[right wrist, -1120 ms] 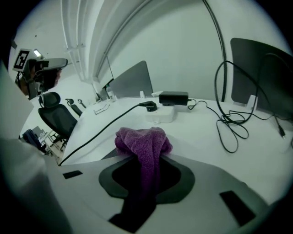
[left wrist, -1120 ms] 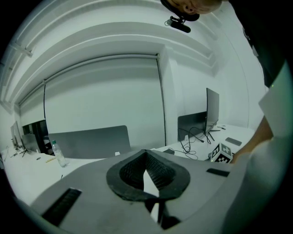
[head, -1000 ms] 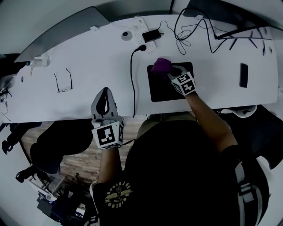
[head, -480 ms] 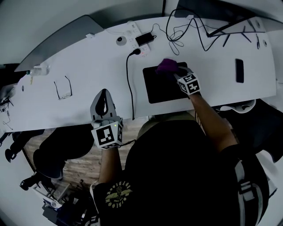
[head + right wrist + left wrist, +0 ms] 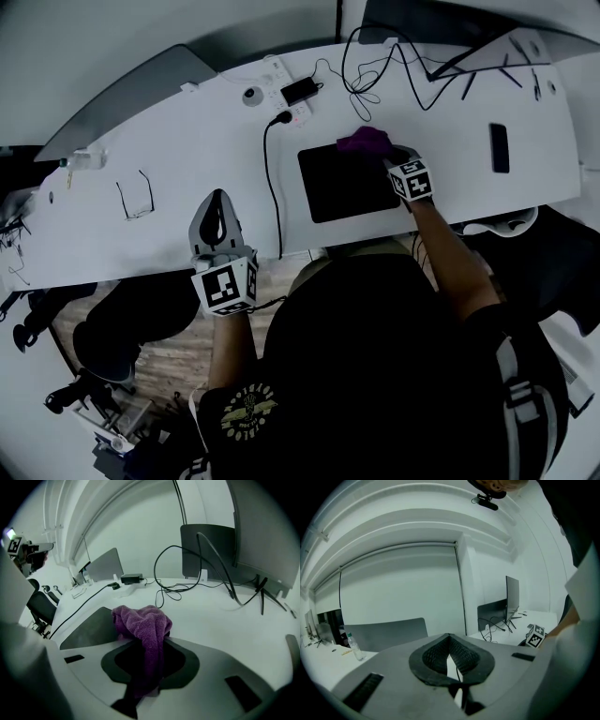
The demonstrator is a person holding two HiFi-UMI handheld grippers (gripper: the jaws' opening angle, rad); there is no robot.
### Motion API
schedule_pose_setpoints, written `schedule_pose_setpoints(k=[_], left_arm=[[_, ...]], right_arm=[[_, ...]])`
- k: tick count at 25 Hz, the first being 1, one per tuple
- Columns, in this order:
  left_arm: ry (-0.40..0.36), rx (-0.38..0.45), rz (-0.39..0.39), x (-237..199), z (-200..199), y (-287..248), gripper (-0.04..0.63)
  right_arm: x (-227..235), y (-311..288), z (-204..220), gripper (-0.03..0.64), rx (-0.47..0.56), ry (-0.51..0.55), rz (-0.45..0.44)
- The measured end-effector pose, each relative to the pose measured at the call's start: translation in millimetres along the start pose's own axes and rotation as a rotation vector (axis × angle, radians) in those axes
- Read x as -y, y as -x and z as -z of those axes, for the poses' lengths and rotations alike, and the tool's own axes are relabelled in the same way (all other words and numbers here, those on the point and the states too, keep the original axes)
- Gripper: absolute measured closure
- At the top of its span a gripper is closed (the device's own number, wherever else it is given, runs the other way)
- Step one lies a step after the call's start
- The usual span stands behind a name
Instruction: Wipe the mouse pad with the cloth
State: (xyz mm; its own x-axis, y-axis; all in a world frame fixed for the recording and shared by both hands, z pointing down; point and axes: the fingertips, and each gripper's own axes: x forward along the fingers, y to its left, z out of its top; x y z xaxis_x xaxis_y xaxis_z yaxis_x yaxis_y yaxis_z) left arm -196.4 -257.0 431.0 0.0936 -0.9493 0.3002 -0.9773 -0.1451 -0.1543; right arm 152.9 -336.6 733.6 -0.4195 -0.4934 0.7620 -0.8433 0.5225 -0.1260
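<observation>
A black mouse pad [image 5: 342, 187] lies on the white desk [image 5: 169, 150] in front of the person. On its far right part sits a bunched purple cloth [image 5: 364, 142]. My right gripper [image 5: 382, 150] is shut on that cloth and holds it down at the pad's far edge. In the right gripper view the cloth [image 5: 143, 620] hangs out between the jaws of the right gripper [image 5: 149, 644], with the mouse pad [image 5: 89, 629] to its left. My left gripper [image 5: 217, 199] rests at the desk's near edge, shut and holding nothing. The left gripper [image 5: 450, 641] points at a wall in its own view.
A black cable [image 5: 266, 187] runs from a power strip [image 5: 286, 86] down past the pad's left side. Glasses [image 5: 136, 195] lie to the left, a phone [image 5: 499, 147] to the right. Tangled cables [image 5: 375, 61] and a monitor foot are behind the pad.
My right gripper has slid the cloth to the right along the pad's far edge. The left gripper has stayed where it was.
</observation>
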Motion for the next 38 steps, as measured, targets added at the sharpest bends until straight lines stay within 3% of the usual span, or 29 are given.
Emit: schedule_pose_setpoints(k=[4, 8, 16, 21, 28, 38], left_arm=[[0.001, 0.02, 0.001, -1.3, -4.6, 7.2, 0.594], [0.007, 0.037, -0.005, -8.8, -4.6, 18.9, 0.594], [0.011, 0.044, -0.018, -32.8, 7.7, 53.4, 0.593], [0.008, 0.03, -0.037, -48.2, 19.9, 79.7, 0.592], [-0.006, -0.02, -0.065, -65.5, 38.9, 108.2, 0.594], [-0.02, -0.029, -0.048, -60.0, 42.0, 107.9, 0.594]], right_arm=[[15.3, 14.7, 6.3, 0.531, -0.017, -0.005, 0.054], [11.0, 45.4, -8.0, 0.531, 0.05, -0.006, 0.06], [-88.9, 94.9, -63.0, 0.531, 0.236, 0.054, -0.104], [-166.4, 89.8, -75.2, 0.531, 0.263, 0.085, -0.243], [-227.4, 42.7, -34.1, 0.531, 0.15, 0.141, -0.325], [-213.2, -5.8, 31.7, 0.531, -0.072, 0.166, -0.249]])
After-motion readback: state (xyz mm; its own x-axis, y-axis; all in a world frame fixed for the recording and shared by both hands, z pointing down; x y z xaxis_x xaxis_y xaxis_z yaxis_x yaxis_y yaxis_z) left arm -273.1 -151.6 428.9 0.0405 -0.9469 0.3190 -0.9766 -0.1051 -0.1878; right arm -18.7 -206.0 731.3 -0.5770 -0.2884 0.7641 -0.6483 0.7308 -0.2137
